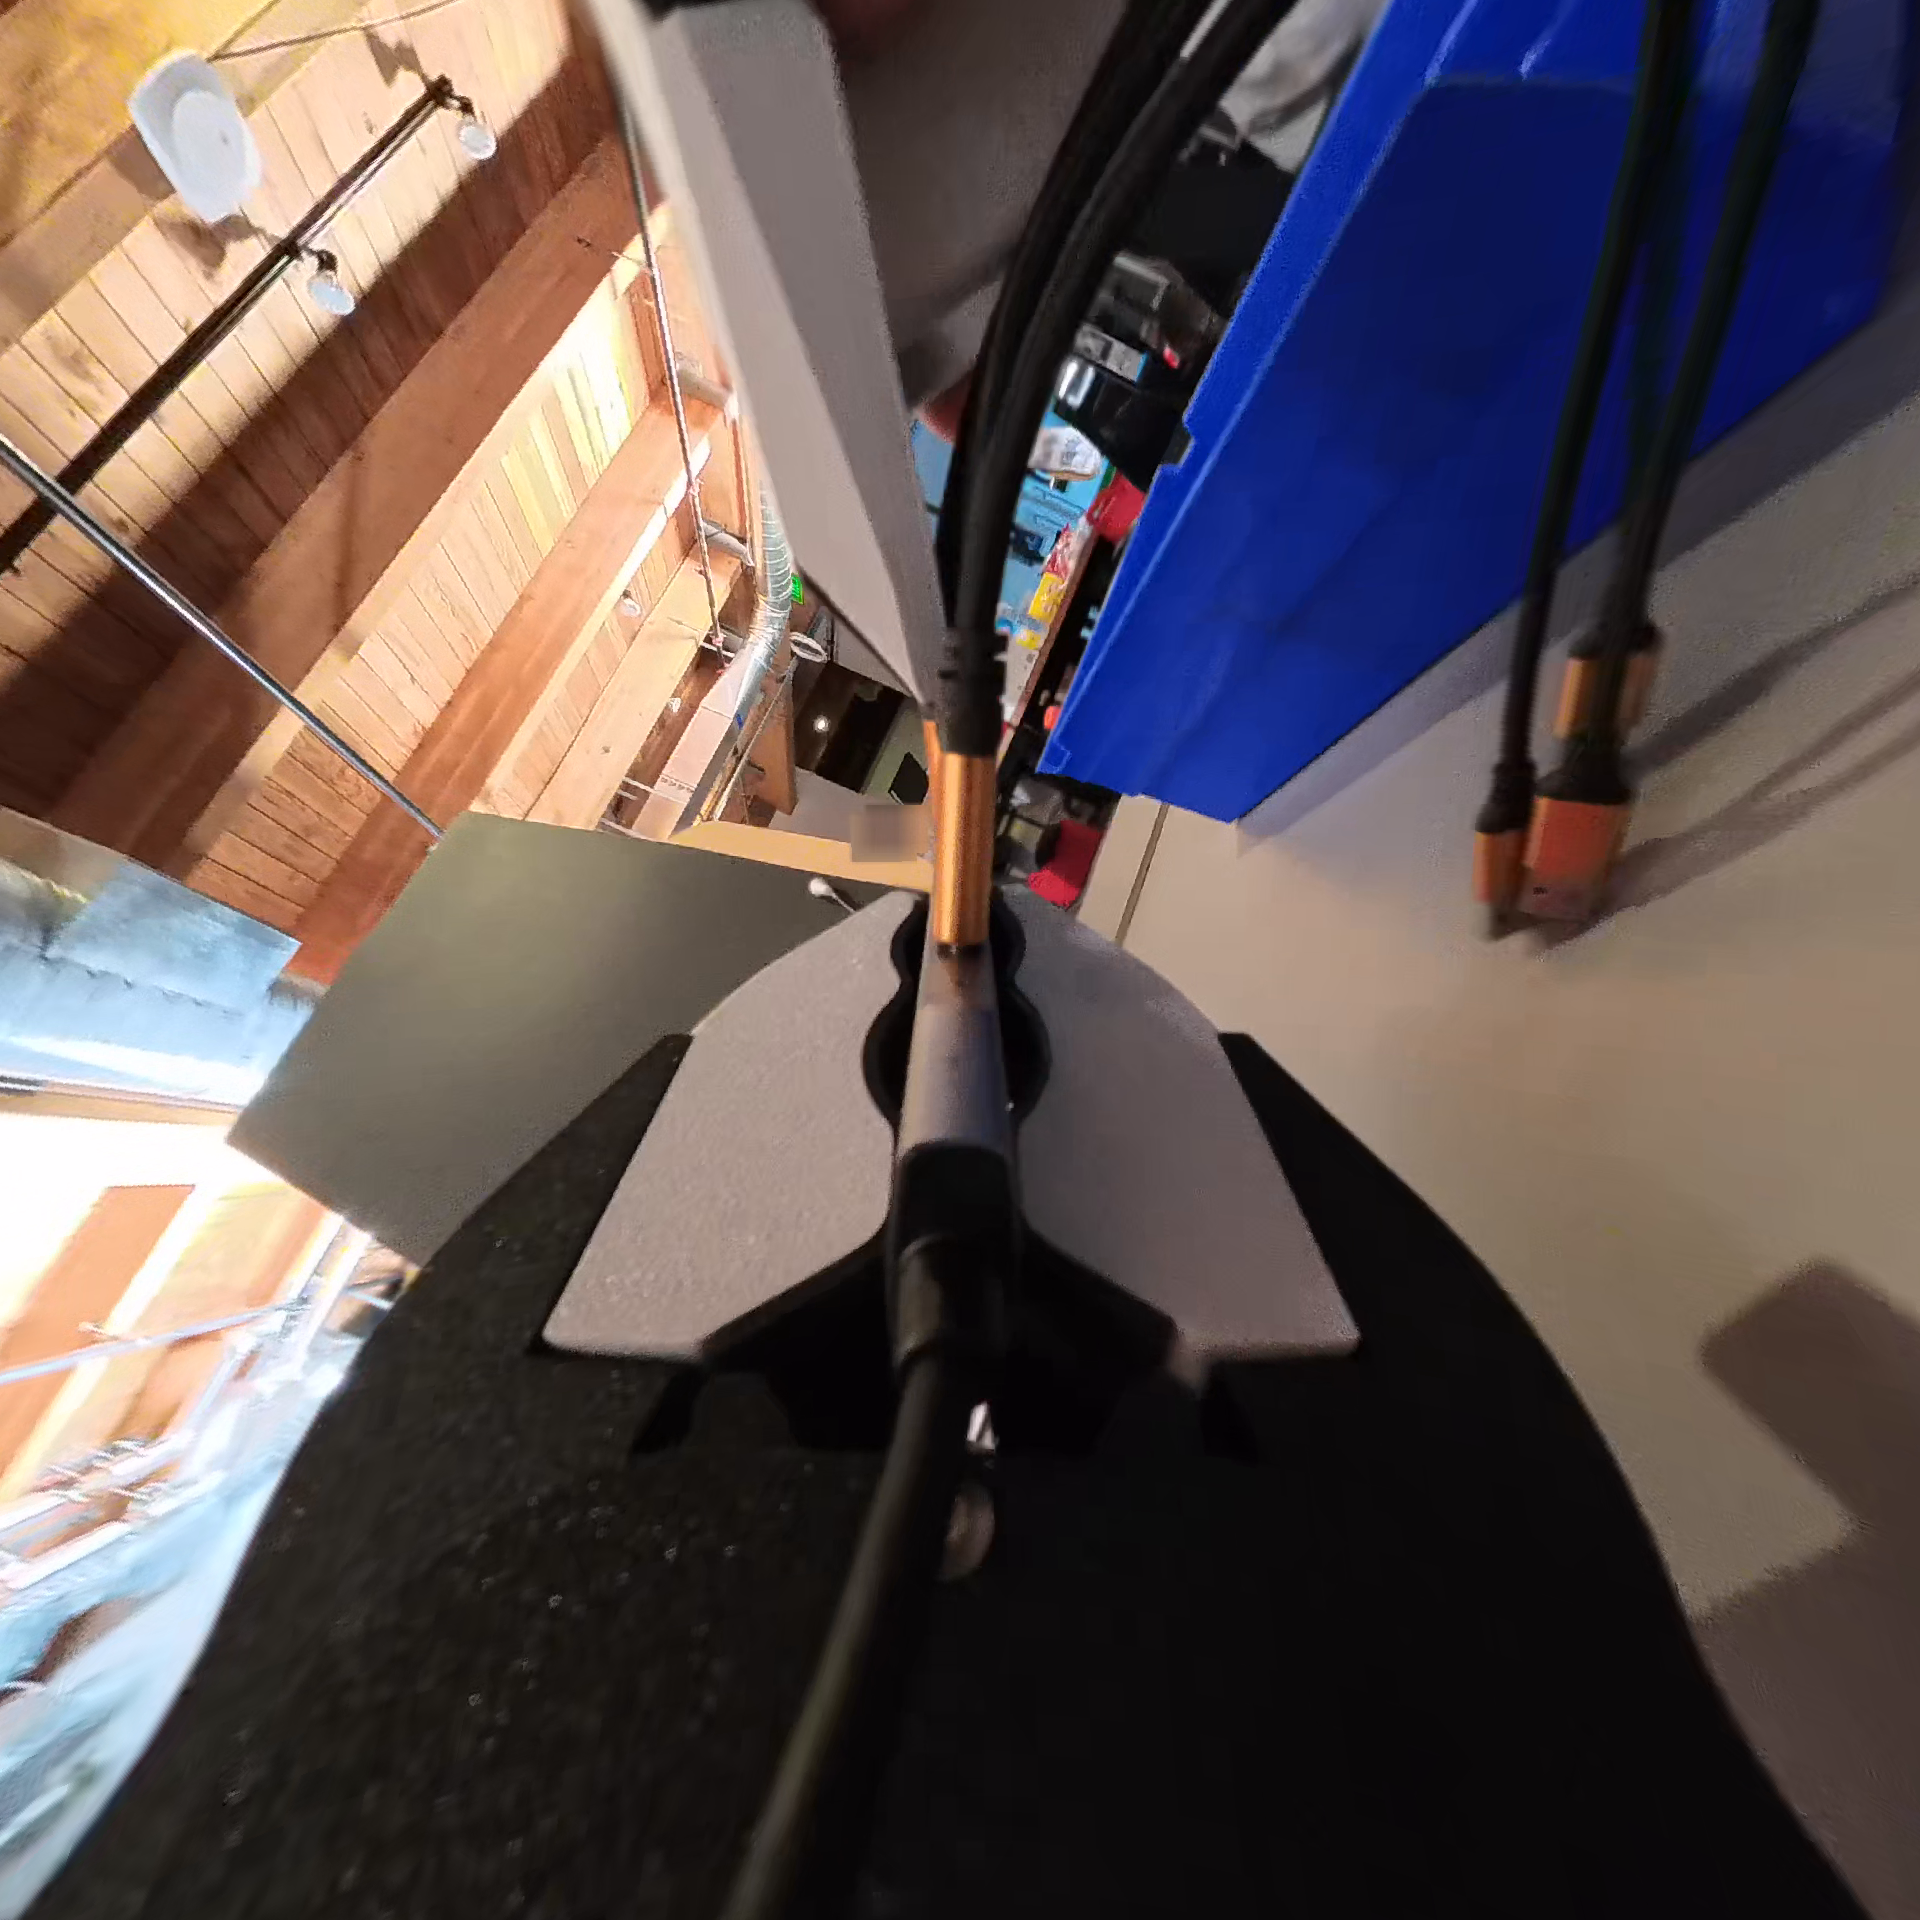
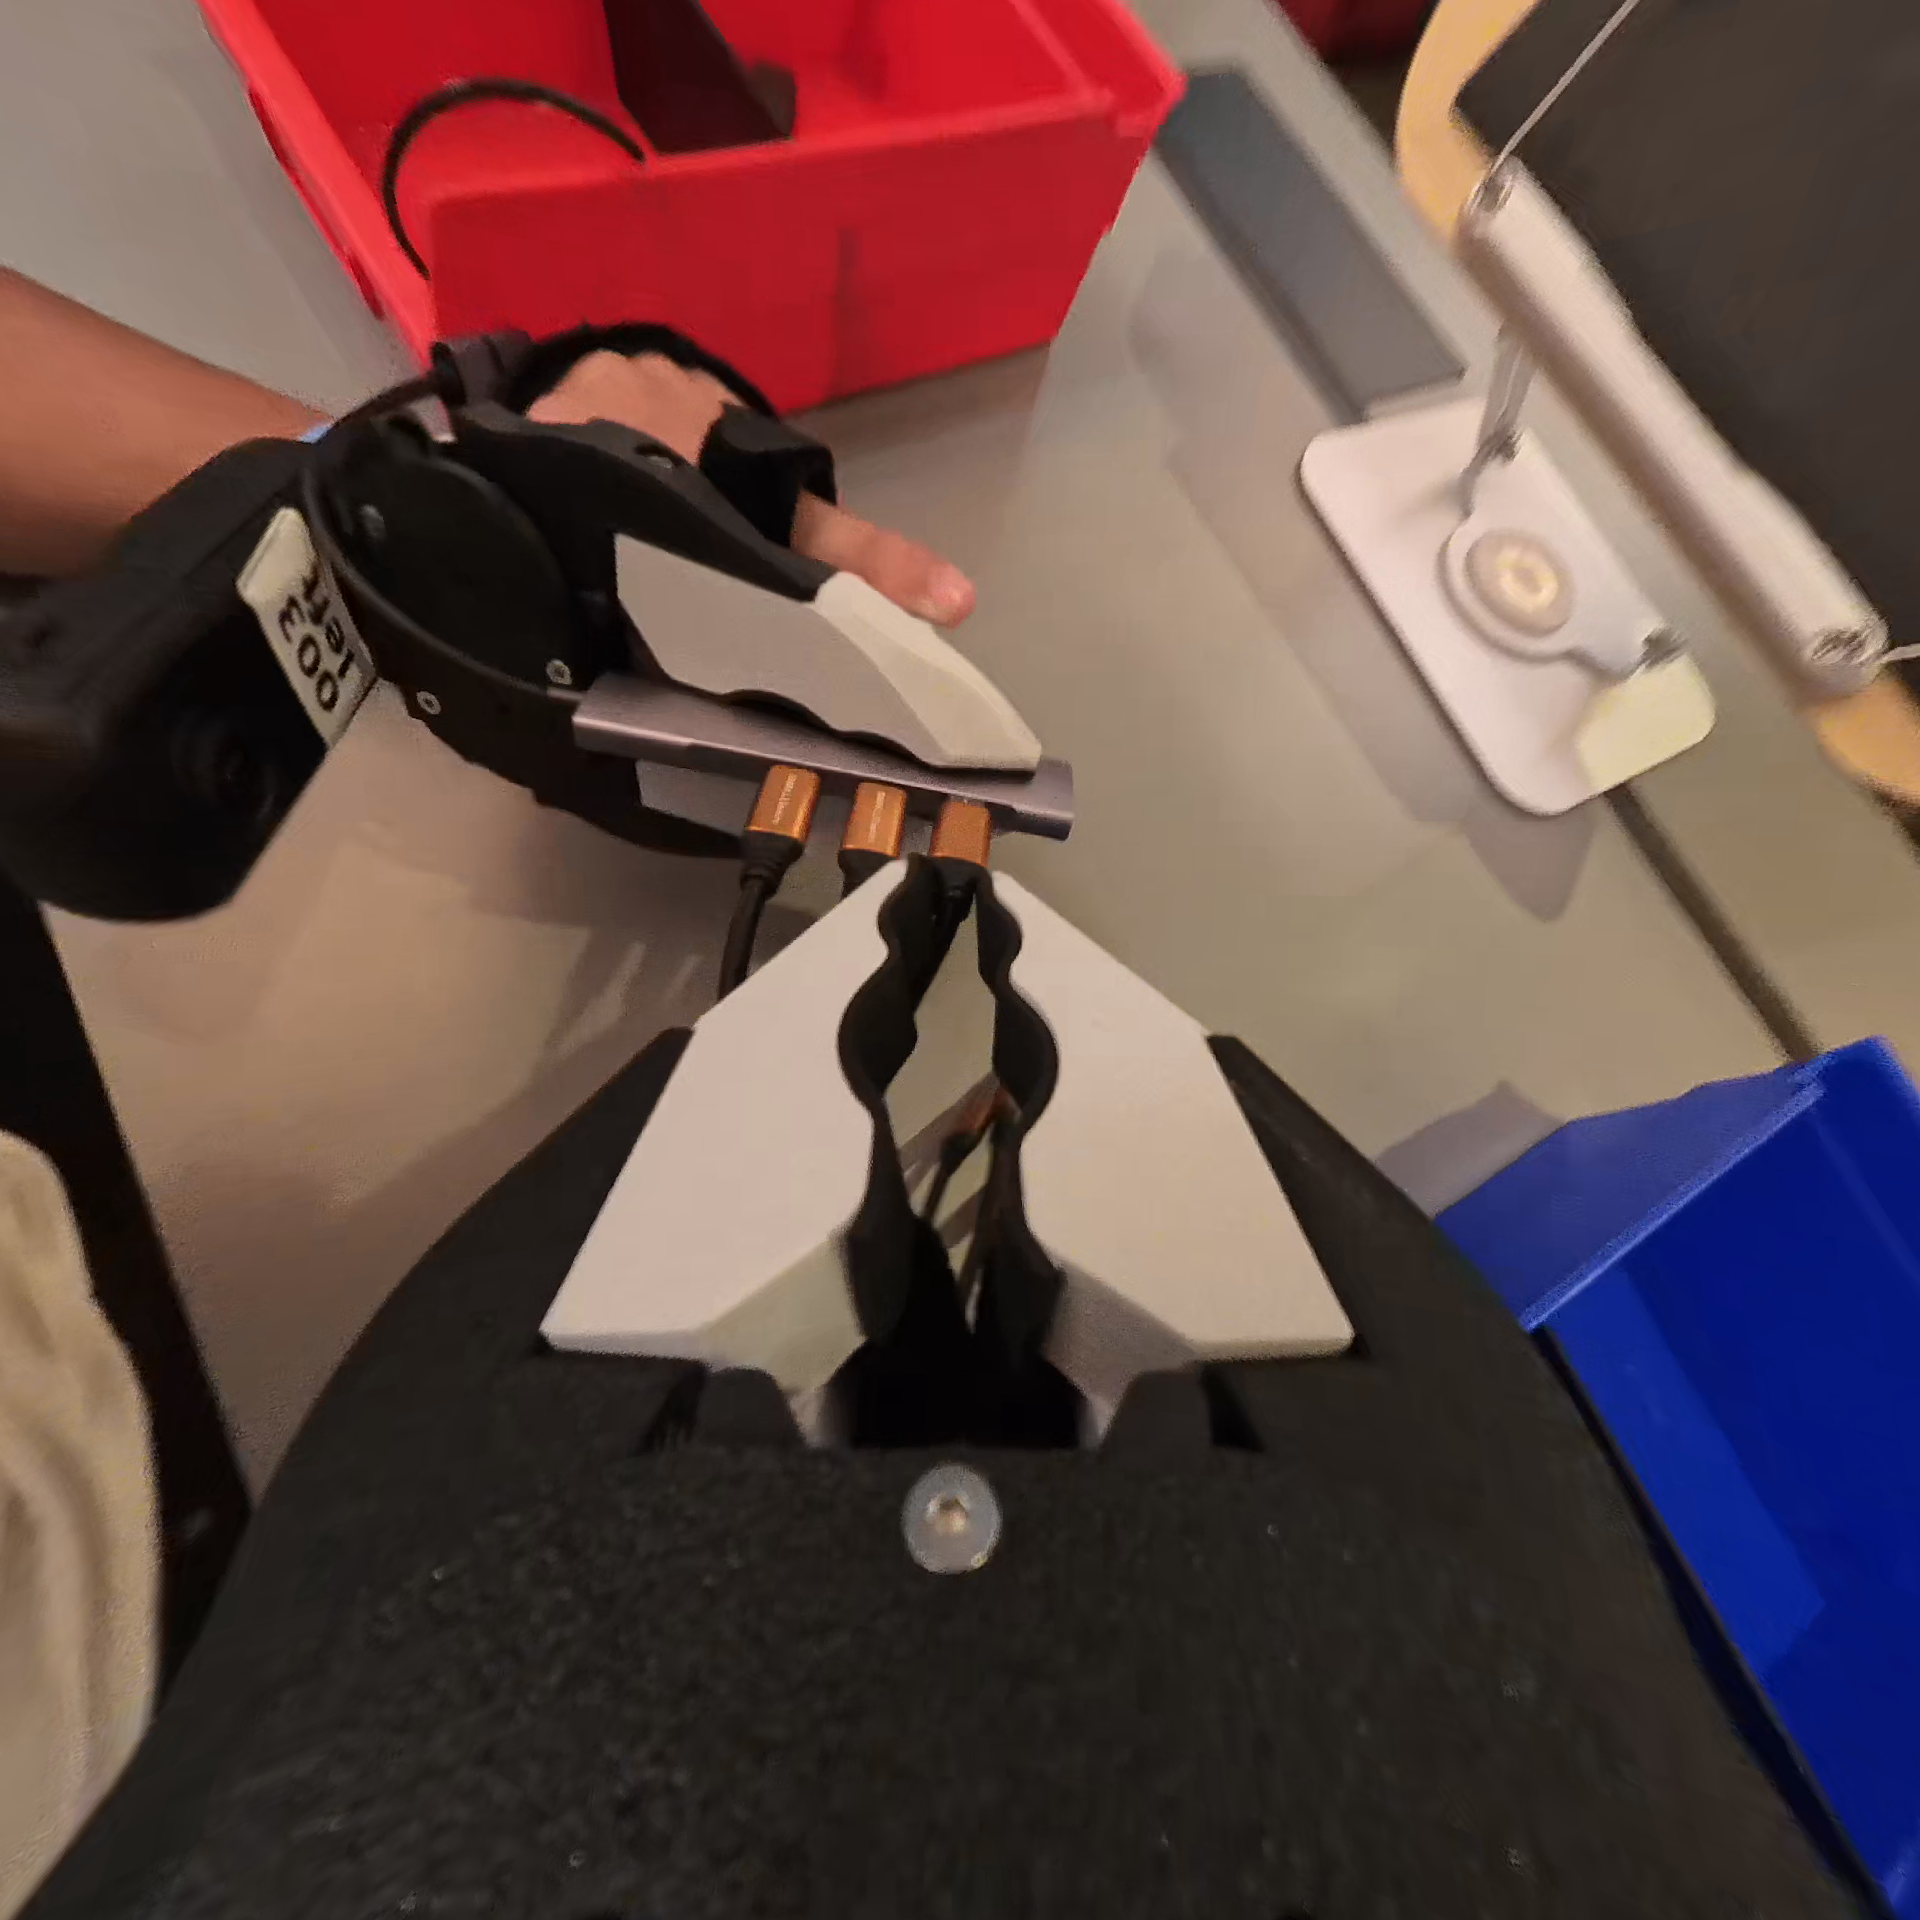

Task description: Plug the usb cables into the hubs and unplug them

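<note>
The left gripper (image 2: 997, 764) is clamped flat on a grey USB hub (image 2: 1039, 795), one finger above and one below; in its own wrist view the hub (image 1: 951, 1060) runs edge-on between the closed fingers (image 1: 769, 1122). Three copper-sleeved plugs are seated in the hub's near edge: left plug (image 2: 784, 805), middle plug (image 2: 875, 818) and right plug (image 2: 959, 831).

The right gripper (image 2: 948, 894) is at 6 o'clock of the hub. Its fingertips are nearly closed around the black cable (image 2: 951, 883) directly below the right plug; whether the pads actually pinch the cable cannot be told. Behind the tips the wavy black pads (image 2: 868, 1013) stand apart.

The hub is held above a grey table (image 2: 1195, 623). A red bin (image 2: 790, 239) stands at 12 o'clock with a black wire (image 2: 400, 166) over its rim. A blue bin (image 2: 1714, 1382) stands at 4 o'clock. A white stand base (image 2: 1392, 540) rests at 2 o'clock. Loose copper connectors (image 1: 1558, 831) hang on cables beside the blue bin in the left wrist view.
</note>
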The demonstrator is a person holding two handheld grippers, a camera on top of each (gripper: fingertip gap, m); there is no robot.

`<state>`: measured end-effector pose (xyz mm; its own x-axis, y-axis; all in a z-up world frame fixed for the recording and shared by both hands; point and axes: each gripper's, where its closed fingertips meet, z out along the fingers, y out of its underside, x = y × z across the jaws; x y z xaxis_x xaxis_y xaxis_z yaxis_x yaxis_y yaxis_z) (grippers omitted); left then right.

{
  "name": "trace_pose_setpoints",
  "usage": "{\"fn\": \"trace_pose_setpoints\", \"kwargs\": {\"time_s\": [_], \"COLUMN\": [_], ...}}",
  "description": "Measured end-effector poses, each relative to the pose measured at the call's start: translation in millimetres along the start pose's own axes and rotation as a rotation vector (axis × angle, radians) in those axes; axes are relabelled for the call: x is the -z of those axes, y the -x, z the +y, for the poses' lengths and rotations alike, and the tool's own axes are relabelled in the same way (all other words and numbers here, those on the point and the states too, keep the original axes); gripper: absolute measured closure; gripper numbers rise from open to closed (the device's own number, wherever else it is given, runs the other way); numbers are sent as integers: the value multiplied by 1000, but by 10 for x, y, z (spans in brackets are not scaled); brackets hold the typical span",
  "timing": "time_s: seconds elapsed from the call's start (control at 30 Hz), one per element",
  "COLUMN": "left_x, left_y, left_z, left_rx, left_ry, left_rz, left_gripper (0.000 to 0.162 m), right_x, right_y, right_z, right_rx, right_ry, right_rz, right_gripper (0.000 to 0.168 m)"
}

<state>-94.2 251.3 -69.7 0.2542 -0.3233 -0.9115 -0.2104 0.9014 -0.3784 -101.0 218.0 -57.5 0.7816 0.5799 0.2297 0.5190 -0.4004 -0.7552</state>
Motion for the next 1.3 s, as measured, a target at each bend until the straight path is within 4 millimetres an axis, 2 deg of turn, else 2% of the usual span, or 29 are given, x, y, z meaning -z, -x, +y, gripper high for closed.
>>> {"fn": "trace_pose_setpoints", "kwargs": {"time_s": [0.07,0.23,0.53,0.9,1.17,1.3], "left_x": [2,-4,-6,55,62,25], "left_y": [23,0,-14,-2,55,-25], "left_z": [-18,-35,-23,-204,-184,-109], "left_rx": [84,94,116,140,142,115], "left_ry": [-10,-4,10,-31,8,34], "left_rz": [9,11,25,27,0,24], "left_gripper": [152,152,152,153,154,153], "right_x": [17,15,0,131,116,39], "right_y": [4,10,14,90,62,15], "right_z": [-23,19,25,-20,-65,30], "right_rx": [32,-62,-128,-81,-116,-123], "right_ry": [-72,-124,-176,-126,-139,-92], "right_rz": [36,18,-18,-117,-97,-82], "right_gripper": [162,160,159,160,160,159]}}
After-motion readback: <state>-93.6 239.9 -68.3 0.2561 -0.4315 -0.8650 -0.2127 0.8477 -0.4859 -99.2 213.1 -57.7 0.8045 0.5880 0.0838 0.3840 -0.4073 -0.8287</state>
